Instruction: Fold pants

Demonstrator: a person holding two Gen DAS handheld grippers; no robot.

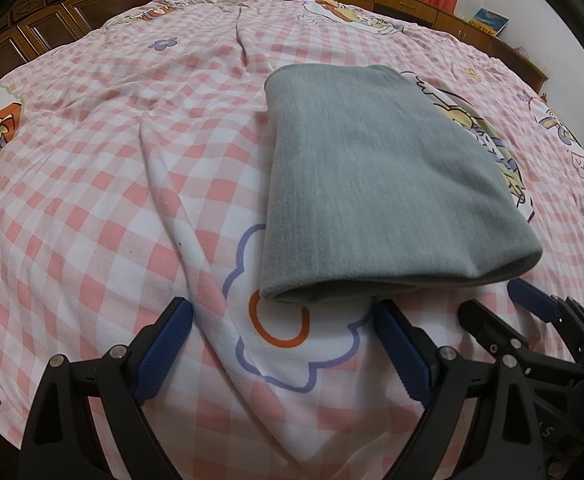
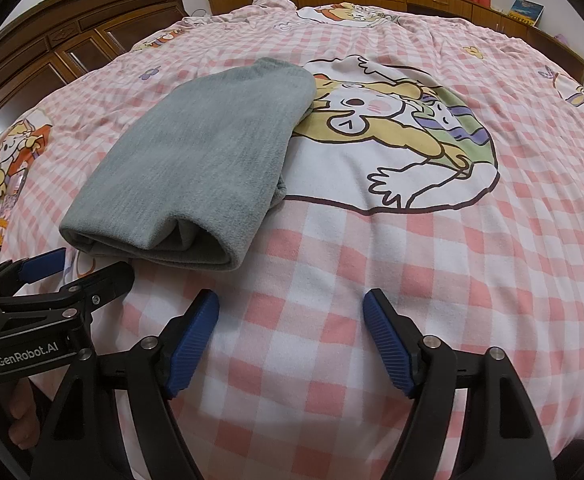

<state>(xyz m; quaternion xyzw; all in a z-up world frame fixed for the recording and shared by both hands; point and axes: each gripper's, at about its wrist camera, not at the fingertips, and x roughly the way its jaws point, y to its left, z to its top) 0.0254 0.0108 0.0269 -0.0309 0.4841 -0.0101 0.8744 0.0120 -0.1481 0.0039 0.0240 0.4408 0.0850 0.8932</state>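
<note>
Lying folded into a thick grey fleece rectangle, the pants rested on a bed covered by a pink-and-white checked cartoon-print sheet, partly overlapping its round cartoon picture. Just short of the bundle's near edge, the left tool hovered with its blue-padded jaws spread apart and empty, while the right tool, beside it, also stood wide open over bare sheet. Dark wooden cabinets lined the far wall.
</note>
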